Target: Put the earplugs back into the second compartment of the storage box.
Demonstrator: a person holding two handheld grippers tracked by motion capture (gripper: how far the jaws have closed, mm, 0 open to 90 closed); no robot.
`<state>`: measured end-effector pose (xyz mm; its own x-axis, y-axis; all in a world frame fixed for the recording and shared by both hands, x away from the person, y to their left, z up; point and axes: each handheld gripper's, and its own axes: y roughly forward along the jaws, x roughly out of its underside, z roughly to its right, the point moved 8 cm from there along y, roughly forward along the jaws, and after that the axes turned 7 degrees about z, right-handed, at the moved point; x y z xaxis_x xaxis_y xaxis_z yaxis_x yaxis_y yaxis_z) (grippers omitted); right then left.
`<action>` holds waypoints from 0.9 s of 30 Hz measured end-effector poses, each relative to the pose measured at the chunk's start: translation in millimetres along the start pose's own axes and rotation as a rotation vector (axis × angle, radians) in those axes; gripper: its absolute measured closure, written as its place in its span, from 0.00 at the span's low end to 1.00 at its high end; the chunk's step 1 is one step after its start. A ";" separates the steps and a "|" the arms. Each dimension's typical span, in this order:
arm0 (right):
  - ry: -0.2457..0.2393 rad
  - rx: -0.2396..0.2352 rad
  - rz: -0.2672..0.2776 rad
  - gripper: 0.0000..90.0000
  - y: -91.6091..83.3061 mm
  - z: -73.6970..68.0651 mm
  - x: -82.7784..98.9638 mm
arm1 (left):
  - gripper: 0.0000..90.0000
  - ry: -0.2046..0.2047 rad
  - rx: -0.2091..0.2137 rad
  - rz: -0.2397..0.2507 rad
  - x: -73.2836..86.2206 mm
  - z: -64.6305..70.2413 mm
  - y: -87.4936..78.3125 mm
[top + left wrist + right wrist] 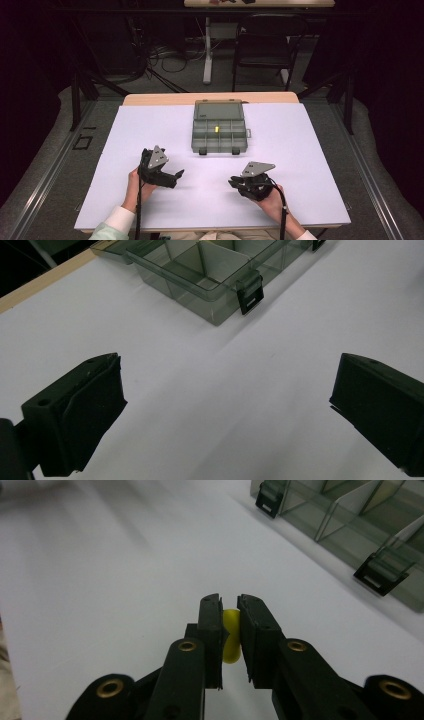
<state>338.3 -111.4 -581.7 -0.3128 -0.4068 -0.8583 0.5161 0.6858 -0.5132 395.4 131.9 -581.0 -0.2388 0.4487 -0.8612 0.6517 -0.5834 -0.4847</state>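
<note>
1. Sheet (165,130), white, covers the table; its near edge runs just behind both hands, and bare surface lies between the grippers and the far box.
2. The left gripper (225,400) has its jaws wide apart, holding nothing, over bare sheet.
3. The right gripper (230,615) has its jaws clamped on a small yellow piece (230,637).
4. The compartment box (220,134) sits open at far centre, with another yellow piece (217,129) inside.

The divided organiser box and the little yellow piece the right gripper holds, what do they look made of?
The smoke-grey divided organiser box looks like glossy see-through plastic: its dividers show through the walls, with black clip latches. The small yellow piece in the right gripper is smooth and opaque, perhaps plastic or rubber.
</note>
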 end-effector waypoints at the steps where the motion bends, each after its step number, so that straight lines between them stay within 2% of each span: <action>1: -0.004 0.005 0.006 0.89 -0.2 0.7 -1.0 | 0.00 0.001 0.000 0.000 0.1 -0.1 0.1; 10: -0.028 0.040 0.054 0.89 0.1 7.8 -14.3 | 0.00 -0.001 0.002 -0.003 0.6 0.9 1.2; 16: -0.041 0.056 0.059 0.89 2.2 13.1 -21.4 | 0.00 0.001 0.001 -0.005 0.9 0.8 1.2; 27: -0.041 0.054 0.067 0.89 12.4 22.8 -38.5 | 0.00 0.001 -0.001 -0.003 0.7 0.9 0.9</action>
<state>374.9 -101.1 -555.2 -0.2435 -0.3860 -0.8898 0.5776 0.6793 -0.4527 395.2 131.1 -582.1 -0.2401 0.4510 -0.8596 0.6521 -0.5810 -0.4870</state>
